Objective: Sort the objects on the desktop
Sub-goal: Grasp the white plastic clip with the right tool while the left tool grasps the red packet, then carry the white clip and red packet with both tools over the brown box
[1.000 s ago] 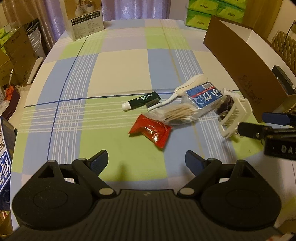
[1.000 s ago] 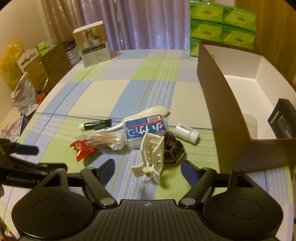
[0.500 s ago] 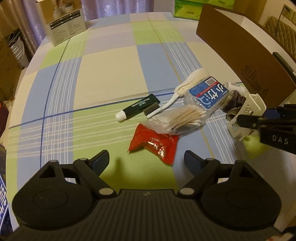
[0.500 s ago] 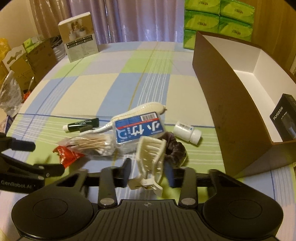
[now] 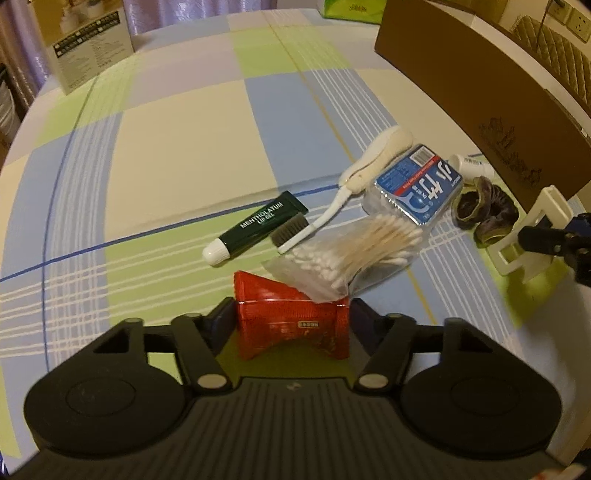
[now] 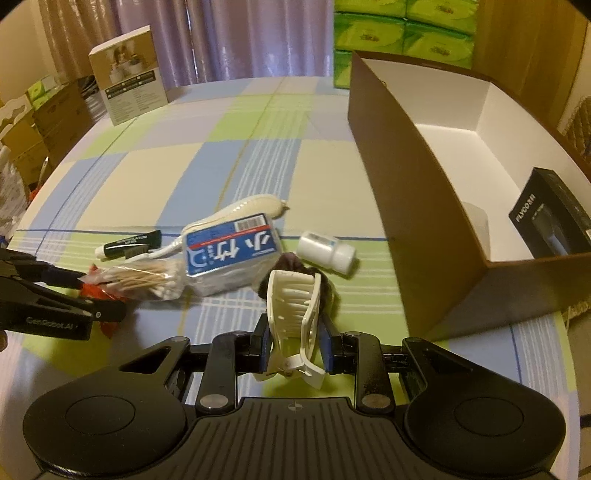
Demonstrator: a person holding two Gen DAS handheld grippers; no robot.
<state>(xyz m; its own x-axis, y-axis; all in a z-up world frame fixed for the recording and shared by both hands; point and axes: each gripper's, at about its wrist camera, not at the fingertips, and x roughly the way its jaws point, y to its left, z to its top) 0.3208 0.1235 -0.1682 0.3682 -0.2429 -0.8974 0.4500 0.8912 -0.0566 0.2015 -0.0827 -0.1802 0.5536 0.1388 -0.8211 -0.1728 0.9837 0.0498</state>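
Observation:
A red snack packet (image 5: 291, 325) lies on the checked tablecloth, pinched into an hourglass shape, with my left gripper (image 5: 291, 317) shut on it. A bag of cotton swabs (image 5: 354, 247) rests on the packet's far edge. My right gripper (image 6: 293, 343) is shut on a white hair claw clip (image 6: 291, 314), which stands upright between the fingers. Behind the clip lie a brown scrunchie (image 6: 291, 262) and a small white bottle (image 6: 327, 253). A blue-labelled clear pack (image 6: 229, 254), a white brush (image 5: 369, 166) and a green lip gel tube (image 5: 258, 229) sit in the same cluster.
A large brown cardboard box (image 6: 406, 206), white inside, stands open at the right with a black carton (image 6: 550, 218) in it. A white product box (image 6: 129, 88) stands at the table's far left. Green tissue packs (image 6: 402, 33) are stacked behind.
Both grippers have gone from open to shut. The left moved forward and down onto the red packet; the right advanced and shut on the hair clip half a second earlier.

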